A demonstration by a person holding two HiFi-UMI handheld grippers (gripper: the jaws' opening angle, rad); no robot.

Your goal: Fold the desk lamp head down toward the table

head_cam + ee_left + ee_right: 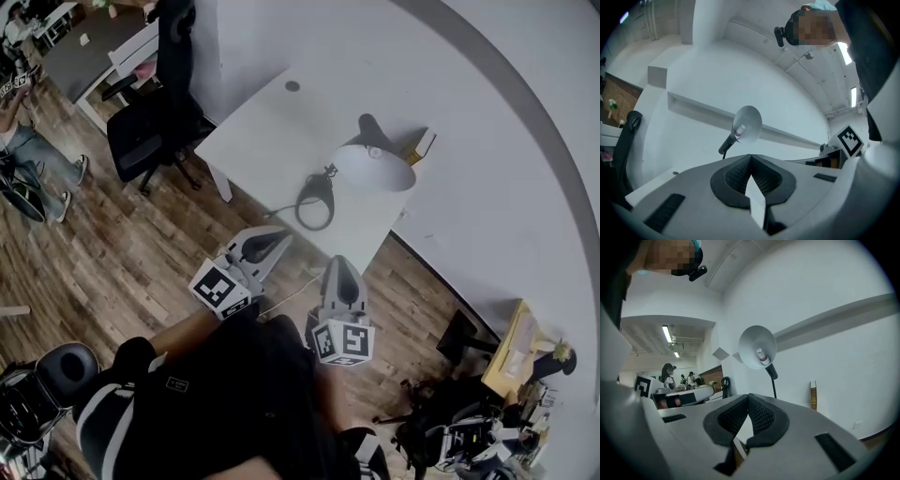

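A desk lamp stands near the right end of the white table (267, 127), its white cone shade (377, 167) raised and facing me on a black neck (370, 126). Its black cable (316, 200) lies coiled on the tabletop. Both grippers hover off the table's near edge, short of the lamp, and each is shut with nothing in it: the left gripper (279, 235) and the right gripper (339, 262). The left gripper view shows its closed jaws (750, 158) below the lamp shade (748, 123). The right gripper view shows shut jaws (748, 397) under the shade (758, 347).
A thin book (419, 146) leans against the wall behind the lamp. A black office chair (155, 112) stands at the table's left end, with a second desk (89, 52) beyond it. Dark clutter and gear (450, 427) lie on the wooden floor at lower right.
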